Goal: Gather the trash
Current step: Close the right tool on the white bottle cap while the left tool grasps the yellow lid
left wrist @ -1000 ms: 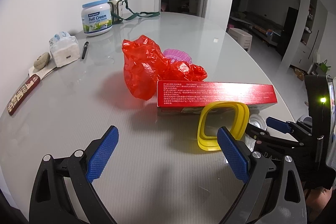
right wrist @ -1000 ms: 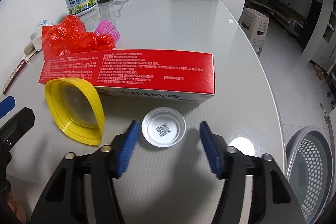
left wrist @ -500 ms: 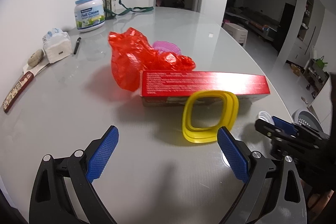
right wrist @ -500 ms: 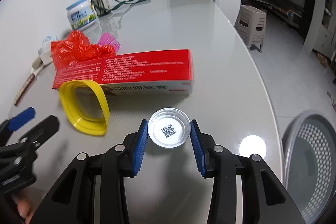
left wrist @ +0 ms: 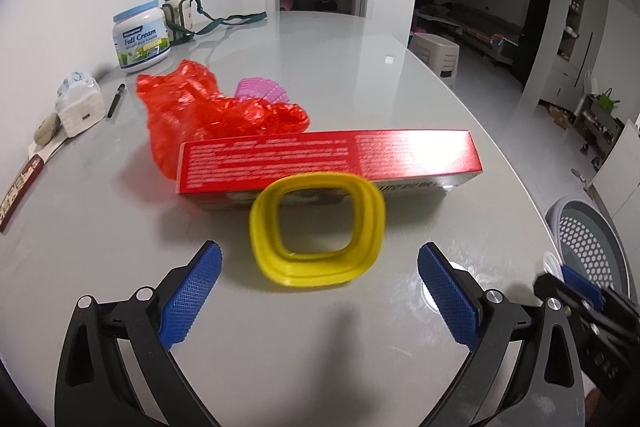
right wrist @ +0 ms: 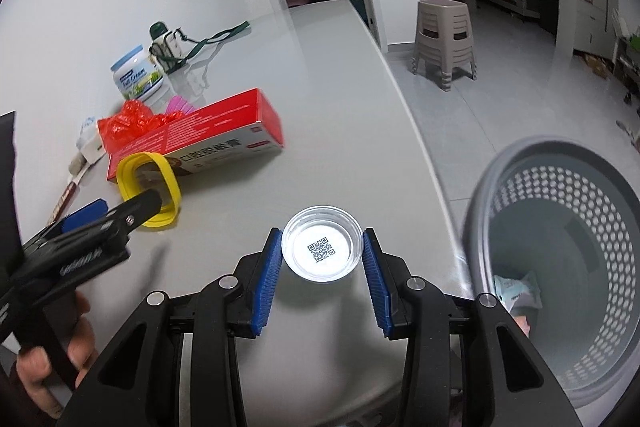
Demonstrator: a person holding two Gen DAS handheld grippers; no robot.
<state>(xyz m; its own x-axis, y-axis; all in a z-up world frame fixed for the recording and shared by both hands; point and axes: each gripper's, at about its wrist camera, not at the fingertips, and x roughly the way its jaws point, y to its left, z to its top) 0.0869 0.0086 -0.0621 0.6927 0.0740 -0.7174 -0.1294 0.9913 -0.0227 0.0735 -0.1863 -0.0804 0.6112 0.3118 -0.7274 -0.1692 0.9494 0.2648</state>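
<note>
Clear plastic cup (right wrist: 322, 249) pinched in right claw (right wrist: 322, 259) beside grey basket (right wrist: 520, 163); left claw (left wrist: 318, 291) spread

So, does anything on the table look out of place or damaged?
Nothing looks spilled or broken. The red plastic bag lies crumpled behind the red box, and the yellow ring lies loose in front of that box. They look like trash awaiting collection.

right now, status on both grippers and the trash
Right gripper shut on clear lid, beside grey basket. Left gripper open, yellow ring just ahead of it on the table. Nothing in the way.
</note>
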